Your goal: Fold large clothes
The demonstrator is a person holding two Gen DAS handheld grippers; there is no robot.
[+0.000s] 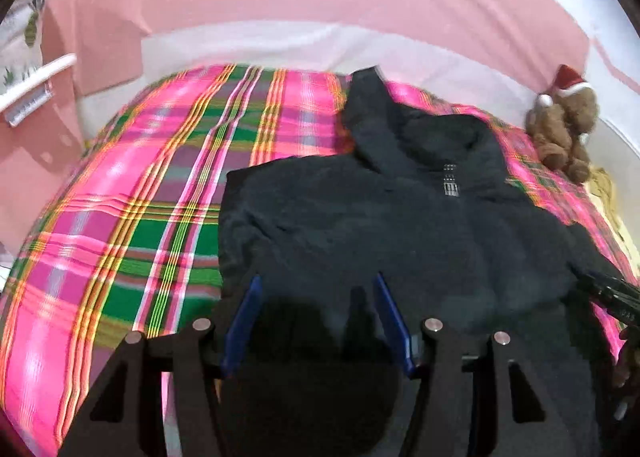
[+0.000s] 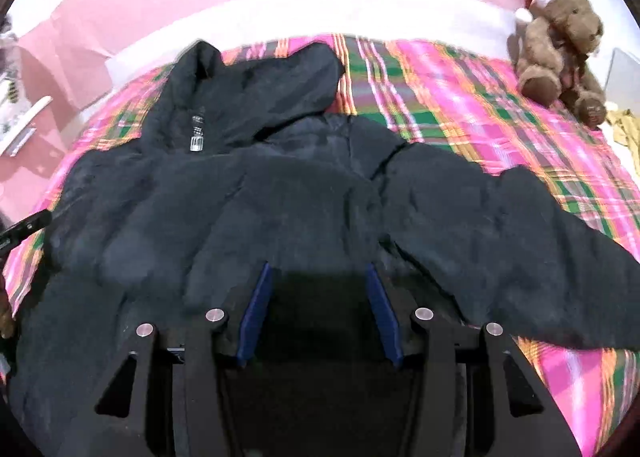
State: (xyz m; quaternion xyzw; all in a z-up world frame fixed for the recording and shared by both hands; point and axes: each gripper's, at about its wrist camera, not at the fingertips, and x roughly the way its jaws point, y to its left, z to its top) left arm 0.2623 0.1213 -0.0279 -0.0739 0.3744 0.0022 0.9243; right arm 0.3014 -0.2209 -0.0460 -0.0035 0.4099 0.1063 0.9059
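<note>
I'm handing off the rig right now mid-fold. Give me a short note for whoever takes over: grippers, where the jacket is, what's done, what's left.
Left gripper: jaws apart over the jacket's lower part; dark cloth between them, grip unclear.
Right gripper: jaws apart, same doubt.
Black hooded jacket: lies on the plaid bedspread, hood toward the far edge.
Done: the left-hand side looks folded in, straight edge.
Left: right sleeve lies spread out; fold it in, then the body.
Teddy bear sits at the far right corner, apart from the jacket.

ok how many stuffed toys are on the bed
1: a brown teddy bear in a red Santa hat, sitting at the far right corner of the plaid blanket, clear of the dark jacket. Others could be out of frame.
</note>
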